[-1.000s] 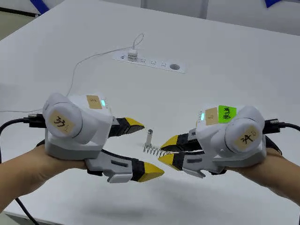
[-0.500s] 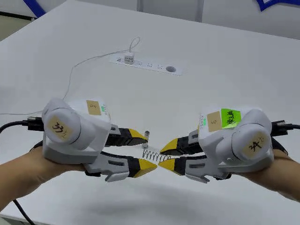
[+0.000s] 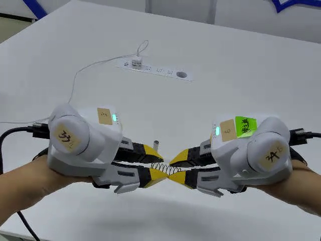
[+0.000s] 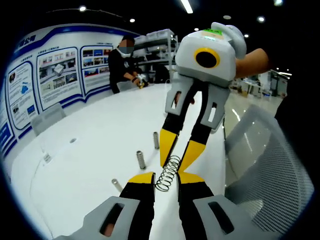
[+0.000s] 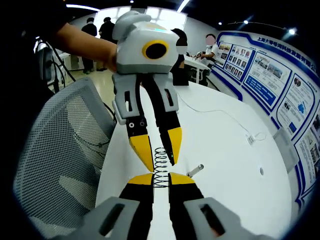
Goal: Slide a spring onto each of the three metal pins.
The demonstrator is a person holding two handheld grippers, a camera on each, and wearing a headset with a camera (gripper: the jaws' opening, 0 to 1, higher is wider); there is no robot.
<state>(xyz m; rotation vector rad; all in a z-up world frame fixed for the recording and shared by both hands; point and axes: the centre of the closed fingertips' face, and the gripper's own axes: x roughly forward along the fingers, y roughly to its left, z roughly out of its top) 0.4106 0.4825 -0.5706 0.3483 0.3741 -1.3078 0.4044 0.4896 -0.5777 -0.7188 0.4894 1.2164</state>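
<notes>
Fingers of your right gripper (image 5: 161, 179) pinched one end of the spring (image 5: 160, 167). Left gripper (image 4: 166, 178) fingers closely straddled the other end; grip could not be confirmed.

A lab or showroom: blue-framed wall display boards (image 4: 55, 75), long white tables (image 3: 241, 65), a mesh office chair (image 5: 60, 150).

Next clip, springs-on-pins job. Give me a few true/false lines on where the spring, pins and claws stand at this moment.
1. A spring runs between the tips of the left claw and the right claw. True.
2. All three pins already carry springs. False: the pins stand bare on the table.
3. A power strip lies on the table beyond the claws. True.
4. The two claws point away from each other. False: they face each other tip to tip.
</notes>
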